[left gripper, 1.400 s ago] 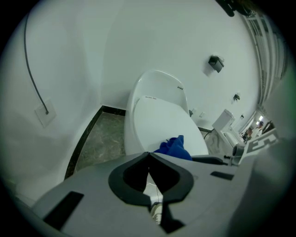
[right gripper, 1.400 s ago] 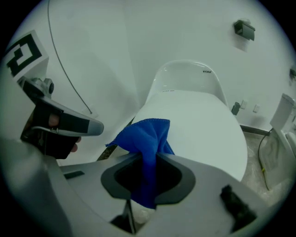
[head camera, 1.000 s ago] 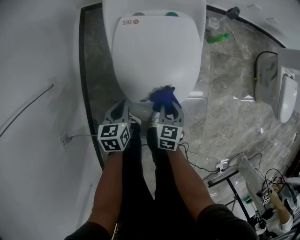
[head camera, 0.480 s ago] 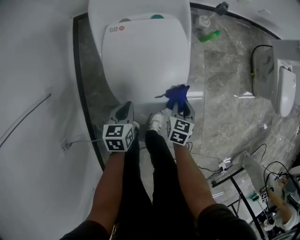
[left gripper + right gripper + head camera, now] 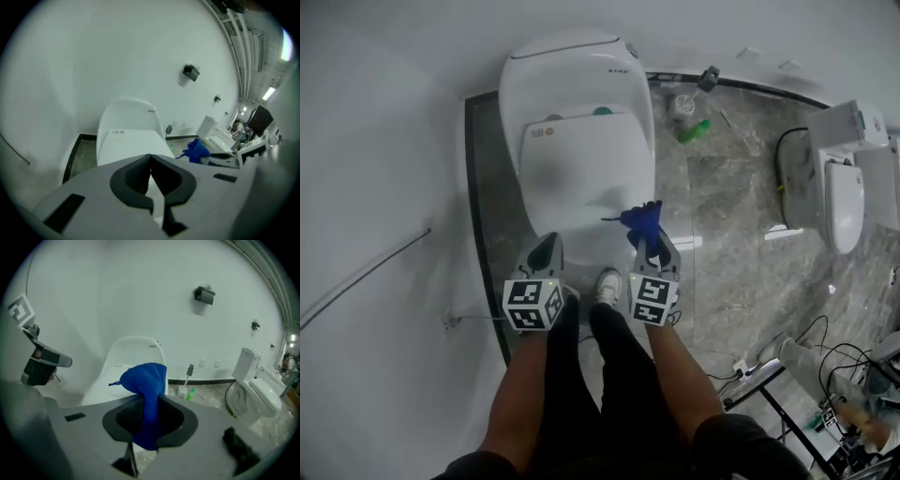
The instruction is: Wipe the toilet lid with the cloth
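Seemingly marble floor [image 5: 741, 234] beside toilet lid [image 5: 581, 169]; left gripper [image 5: 150, 159] closed empty, right gripper [image 5: 151, 405] clamps cloth [image 5: 145, 378].

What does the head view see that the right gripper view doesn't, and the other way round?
Only the head view shows the person's legs and the marker cube on the right claw. Only the right gripper view shows the black box high on the wall. Both show the toilet, the blue cloth pinched in the right claw, the green bottle on the floor, and a second toilet.
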### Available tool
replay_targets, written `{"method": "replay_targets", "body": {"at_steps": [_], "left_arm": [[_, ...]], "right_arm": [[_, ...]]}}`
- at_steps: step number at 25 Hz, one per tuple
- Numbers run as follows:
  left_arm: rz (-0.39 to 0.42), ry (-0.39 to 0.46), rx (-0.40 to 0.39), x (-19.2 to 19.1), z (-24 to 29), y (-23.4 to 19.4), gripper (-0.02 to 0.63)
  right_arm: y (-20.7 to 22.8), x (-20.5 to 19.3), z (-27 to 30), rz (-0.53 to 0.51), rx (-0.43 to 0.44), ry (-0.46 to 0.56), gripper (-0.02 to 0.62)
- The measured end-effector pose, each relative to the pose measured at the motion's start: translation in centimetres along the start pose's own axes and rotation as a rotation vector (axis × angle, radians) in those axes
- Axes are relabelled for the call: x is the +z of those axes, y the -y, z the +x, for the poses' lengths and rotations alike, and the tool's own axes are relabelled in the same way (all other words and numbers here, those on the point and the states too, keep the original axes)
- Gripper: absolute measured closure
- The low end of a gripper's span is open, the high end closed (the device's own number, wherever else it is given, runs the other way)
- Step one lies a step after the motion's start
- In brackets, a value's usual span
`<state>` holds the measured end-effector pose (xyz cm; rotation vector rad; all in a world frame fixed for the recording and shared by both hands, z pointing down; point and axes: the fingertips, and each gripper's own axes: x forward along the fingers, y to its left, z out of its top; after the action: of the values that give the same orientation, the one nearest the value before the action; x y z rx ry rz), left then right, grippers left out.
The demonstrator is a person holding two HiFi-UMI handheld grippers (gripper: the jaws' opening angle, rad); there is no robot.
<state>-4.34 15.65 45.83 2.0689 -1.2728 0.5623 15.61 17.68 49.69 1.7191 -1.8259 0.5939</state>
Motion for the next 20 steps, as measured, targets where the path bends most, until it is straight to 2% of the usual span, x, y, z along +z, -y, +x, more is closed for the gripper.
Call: {"method": "replay_targets", "body": {"at_steps": [3, 6, 11, 15, 20], "left_arm": [[0.063, 0.081, -0.007, 5.6, -3.0, 1.6, 0.595], [0.133, 0.126, 0.022, 9.8, -6.9, 2.2, 0.595], [0.097, 0.222, 0.074, 15.3, -12.8, 2.6, 0.595], [0.077, 0.282, 0.077, 17.9, -15.1, 3.7, 0.595], [0.178, 0.281, 0.039, 19.7, -17.9, 7.5, 0.595]], "right_arm": [[-1.4, 6.5, -3.6, -0.022, 0.059, 0.087, 0.525], [-2.8, 12.8, -7.4, -0.028, 0.109, 0.176, 0.525], [-4.9, 20.9, -13.1, -0.075, 0.196, 0.304, 0.525], [-6.2, 24.3, -15.9, -0.094, 0.231, 0.372, 0.525], [-7.1, 25.7, -19.1, -0.062, 0.290, 0.392, 0.525]]}}
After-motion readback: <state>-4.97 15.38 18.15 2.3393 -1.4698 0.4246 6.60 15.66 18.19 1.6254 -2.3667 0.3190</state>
